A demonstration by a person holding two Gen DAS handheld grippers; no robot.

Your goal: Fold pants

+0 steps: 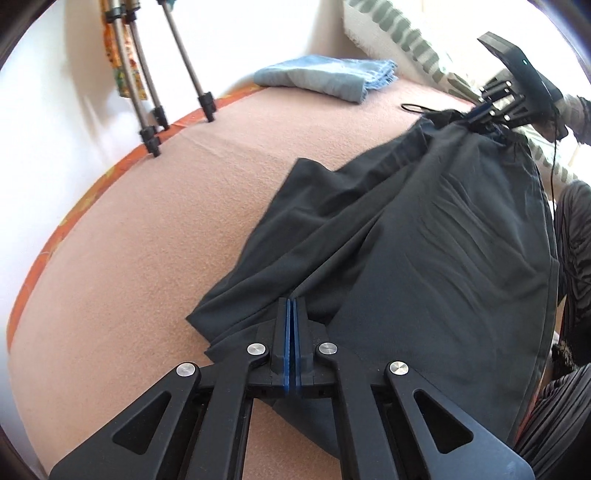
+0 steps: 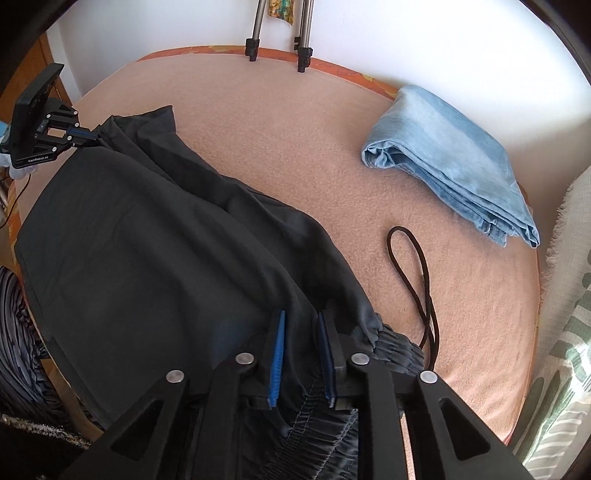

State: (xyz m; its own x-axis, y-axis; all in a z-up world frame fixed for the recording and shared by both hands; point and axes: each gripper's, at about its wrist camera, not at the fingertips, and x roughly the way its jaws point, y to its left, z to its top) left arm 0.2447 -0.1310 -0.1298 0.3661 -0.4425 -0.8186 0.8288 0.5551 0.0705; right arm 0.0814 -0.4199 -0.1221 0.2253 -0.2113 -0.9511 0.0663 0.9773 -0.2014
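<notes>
Dark grey cloth pants on a peach blanket are pinched at the hem by the left gripper and bunched at the waistband between the right gripper pads, which stand slightly apart, so that bulky hold could slip.

Your pants lying across the near side of the bed, folded jeans beyond on your right, tripod legs at the far edge, a cord loop between pants and jeans.
</notes>
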